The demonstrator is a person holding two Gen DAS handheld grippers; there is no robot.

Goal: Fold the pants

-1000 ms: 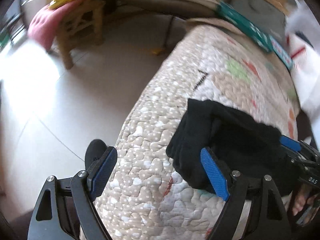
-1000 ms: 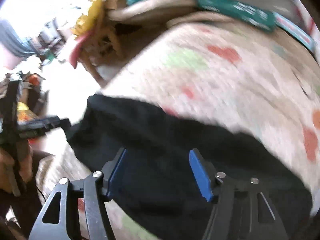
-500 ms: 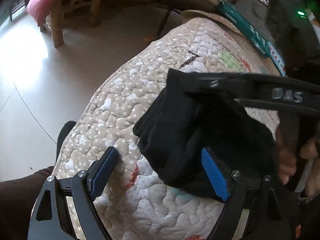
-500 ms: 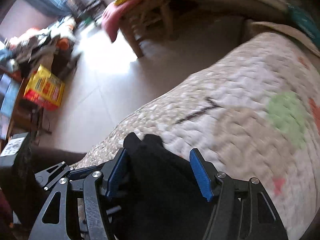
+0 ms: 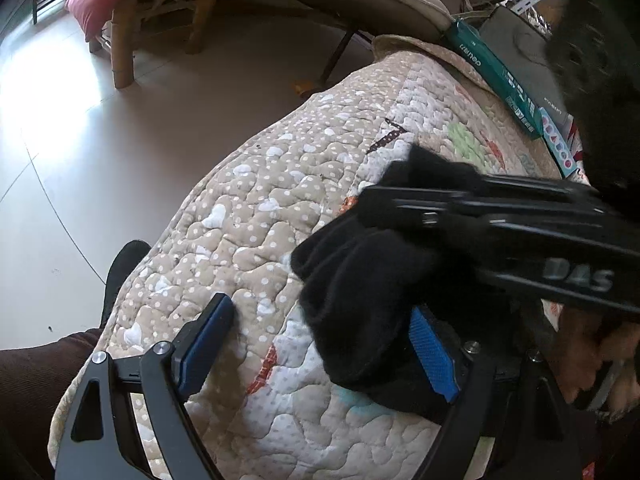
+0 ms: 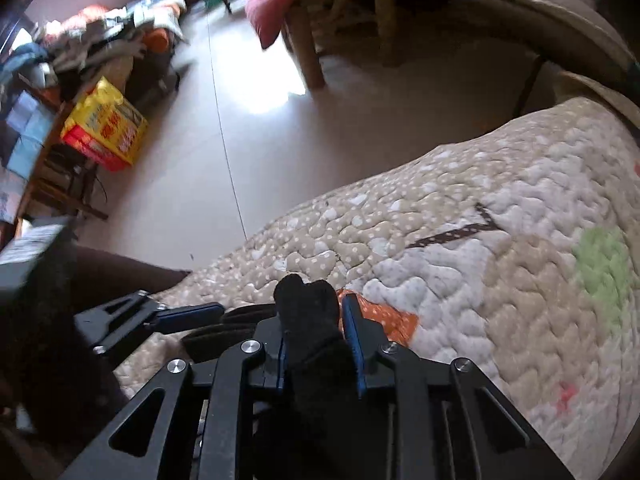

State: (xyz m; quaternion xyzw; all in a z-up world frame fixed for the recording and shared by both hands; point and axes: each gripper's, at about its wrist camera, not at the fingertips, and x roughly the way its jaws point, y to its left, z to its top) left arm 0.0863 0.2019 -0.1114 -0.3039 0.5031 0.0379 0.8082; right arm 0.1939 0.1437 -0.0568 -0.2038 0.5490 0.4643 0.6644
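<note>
The black pants (image 5: 360, 304) lie bunched on the quilted cover (image 5: 256, 216), with one thick wad of cloth standing up between the blue pads of the right gripper (image 6: 316, 320); its jaws are closing on that wad, narrow now, and the pads look to be pressing the fabric from both sides. The left gripper (image 5: 320, 344) stands wide; the bulk of the pants sits against its right-hand pad and spills past it, while its left-hand pad rests over bare quilt, gripping nothing.

The risk, as I judge it, is that the right pads have pinched several layers at once, so a lift would drag the whole bundle rather than one edge; a shallow bite near the fingertips could also slip free; and the wide left jaws, if shut here, might catch the quilt along with the cloth.

Much is hard to read: the pants are uniformly black, so waistband, legs and folds cannot be told apart; the right gripper's body crosses the left wrist view, blurred, and hides the garment beyond it; how much cloth lies beneath the right gripper is cut off.
</note>
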